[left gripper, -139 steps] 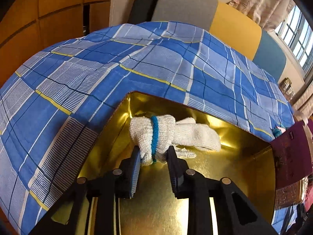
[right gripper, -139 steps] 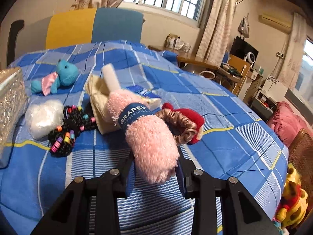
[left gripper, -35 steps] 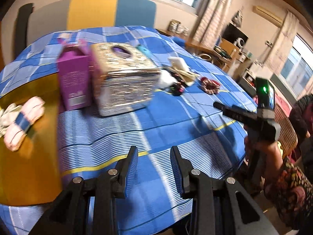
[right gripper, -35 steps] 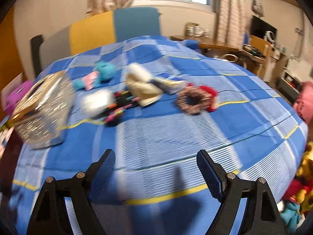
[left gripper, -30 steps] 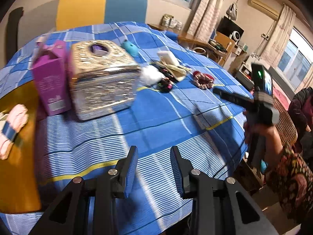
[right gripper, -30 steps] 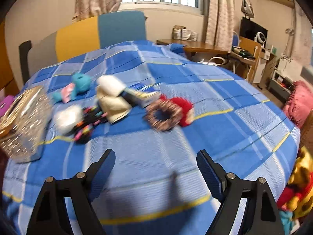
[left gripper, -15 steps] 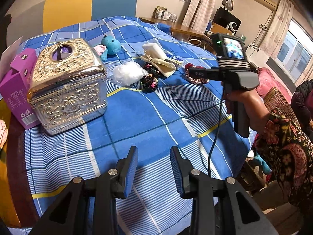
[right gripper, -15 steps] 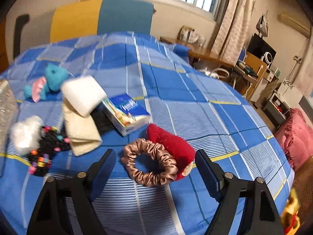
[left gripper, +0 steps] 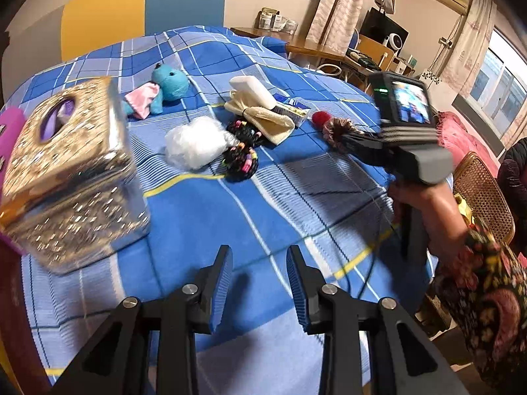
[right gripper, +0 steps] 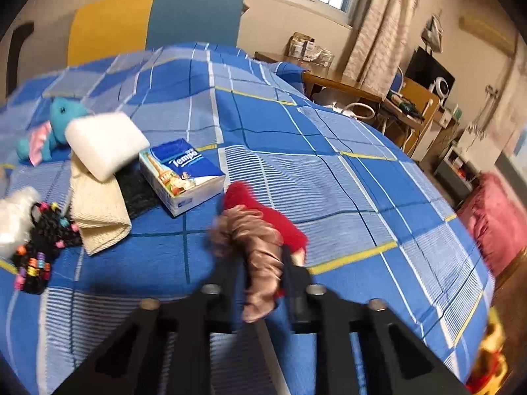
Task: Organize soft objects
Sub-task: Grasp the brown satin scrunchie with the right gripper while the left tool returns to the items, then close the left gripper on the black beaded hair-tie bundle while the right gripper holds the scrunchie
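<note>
Right claw (right gripper: 260, 283) pinches the satin scrunchie (right gripper: 253, 247); tissue box (left gripper: 66, 171) nearby.

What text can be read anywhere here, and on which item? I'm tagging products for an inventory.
"Tempo" on the blue tissue pack, in white letters on its top face.
Smaller print and pictures on the pack's lower edge: too blurred to read.
Screen on the back of the right-hand device: shows an image, no legible text.
Pink box at the left edge: nothing readable.
Nothing else bears readable text.

Bunched tan satin scrunchie (right gripper: 260, 250) against red plush (right gripper: 273, 220)
</note>
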`<action>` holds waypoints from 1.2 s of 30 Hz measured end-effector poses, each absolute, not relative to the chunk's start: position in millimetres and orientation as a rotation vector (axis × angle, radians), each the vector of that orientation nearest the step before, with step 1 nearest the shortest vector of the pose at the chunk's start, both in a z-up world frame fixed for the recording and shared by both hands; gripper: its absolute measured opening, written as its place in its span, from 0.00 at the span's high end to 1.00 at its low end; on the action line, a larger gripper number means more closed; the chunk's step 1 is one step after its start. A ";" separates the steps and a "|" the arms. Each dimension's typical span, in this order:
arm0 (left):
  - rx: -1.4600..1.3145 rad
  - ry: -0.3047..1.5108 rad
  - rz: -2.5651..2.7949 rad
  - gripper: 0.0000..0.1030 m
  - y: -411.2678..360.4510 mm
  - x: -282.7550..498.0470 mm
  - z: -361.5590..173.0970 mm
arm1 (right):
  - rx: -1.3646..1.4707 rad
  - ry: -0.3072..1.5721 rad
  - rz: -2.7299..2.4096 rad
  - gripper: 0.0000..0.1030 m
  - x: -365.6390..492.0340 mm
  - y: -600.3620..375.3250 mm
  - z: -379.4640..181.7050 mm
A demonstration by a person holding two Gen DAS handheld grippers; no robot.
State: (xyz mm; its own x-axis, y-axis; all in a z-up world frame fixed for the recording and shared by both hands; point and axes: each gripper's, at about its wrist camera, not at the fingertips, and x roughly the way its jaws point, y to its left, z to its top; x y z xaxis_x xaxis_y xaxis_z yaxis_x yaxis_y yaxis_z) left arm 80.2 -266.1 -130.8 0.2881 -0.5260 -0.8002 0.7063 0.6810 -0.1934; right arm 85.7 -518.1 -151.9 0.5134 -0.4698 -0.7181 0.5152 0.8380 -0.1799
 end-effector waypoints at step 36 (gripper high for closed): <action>0.329 0.957 -0.605 0.72 -375.5 185.0 -178.0 | 0.549 0.639 -0.440 0.88 -7.4 -511.5 -175.5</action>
